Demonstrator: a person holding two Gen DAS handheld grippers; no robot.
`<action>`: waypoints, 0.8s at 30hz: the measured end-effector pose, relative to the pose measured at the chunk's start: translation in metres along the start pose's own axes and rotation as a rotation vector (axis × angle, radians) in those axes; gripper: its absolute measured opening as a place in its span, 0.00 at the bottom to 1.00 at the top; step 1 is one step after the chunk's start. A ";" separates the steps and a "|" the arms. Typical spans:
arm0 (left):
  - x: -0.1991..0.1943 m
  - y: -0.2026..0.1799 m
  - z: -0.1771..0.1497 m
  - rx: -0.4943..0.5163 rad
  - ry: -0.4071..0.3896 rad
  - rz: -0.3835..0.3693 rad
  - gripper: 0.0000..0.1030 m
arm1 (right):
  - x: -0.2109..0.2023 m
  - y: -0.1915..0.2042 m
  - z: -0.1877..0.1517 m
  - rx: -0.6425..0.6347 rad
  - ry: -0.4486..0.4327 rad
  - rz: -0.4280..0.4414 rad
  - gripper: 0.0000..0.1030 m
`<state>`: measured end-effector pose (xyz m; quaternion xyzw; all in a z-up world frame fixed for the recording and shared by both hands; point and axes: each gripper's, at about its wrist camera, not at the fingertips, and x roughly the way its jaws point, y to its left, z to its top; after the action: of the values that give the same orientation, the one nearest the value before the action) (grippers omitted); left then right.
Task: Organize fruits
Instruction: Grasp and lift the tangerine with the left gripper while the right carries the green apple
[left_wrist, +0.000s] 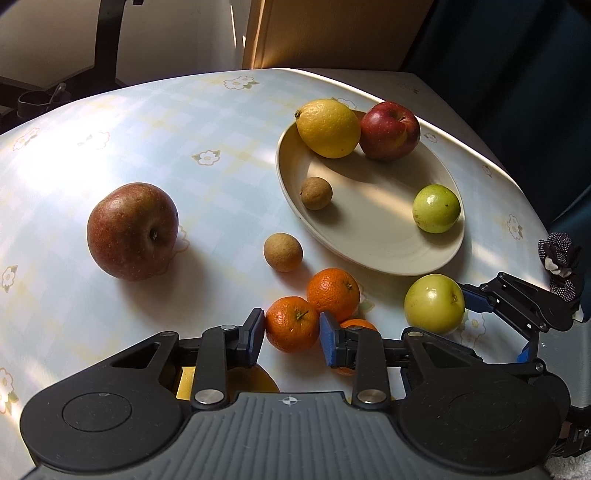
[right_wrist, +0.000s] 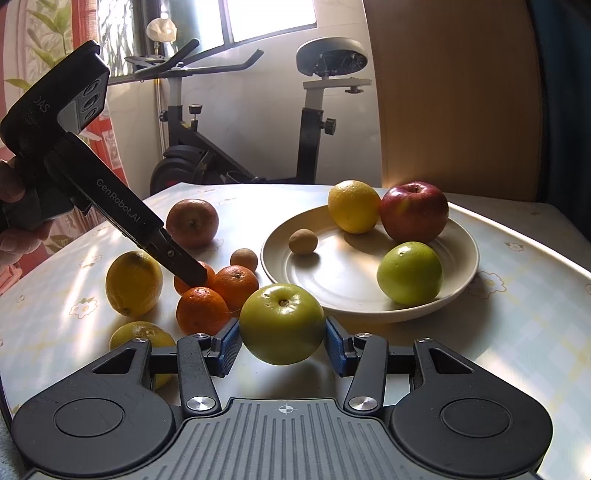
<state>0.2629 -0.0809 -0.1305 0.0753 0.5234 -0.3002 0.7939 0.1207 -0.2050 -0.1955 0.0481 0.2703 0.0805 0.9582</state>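
Floral tablecloth (left_wrist: 155, 122), left gripper (left_wrist: 291, 334) jaws bracketing tangerine (left_wrist: 291, 323), right gripper (right_wrist: 282, 341) jaws flanking green apple (right_wrist: 282, 323), contact unclear

Hidden behind my own tools

My left gripper (left_wrist: 291, 334) covers most of a third mandarin (left_wrist: 356, 324). In the right wrist view, my right gripper (right_wrist: 282, 341) hides half a lemon (right_wrist: 142, 334), and the left tool's finger masks another mandarin (right_wrist: 207, 269).
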 end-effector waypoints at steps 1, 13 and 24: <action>-0.003 0.000 0.000 -0.001 -0.008 -0.006 0.33 | 0.000 0.000 0.000 0.000 -0.001 0.000 0.43; -0.027 -0.021 0.025 0.029 -0.130 -0.038 0.33 | -0.015 -0.005 0.005 0.028 -0.076 -0.033 0.43; -0.010 -0.025 0.062 -0.034 -0.203 -0.052 0.33 | -0.016 -0.048 0.053 0.000 -0.115 -0.174 0.43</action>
<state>0.2954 -0.1239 -0.0898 0.0176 0.4470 -0.3179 0.8360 0.1411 -0.2573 -0.1489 0.0291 0.2181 -0.0057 0.9755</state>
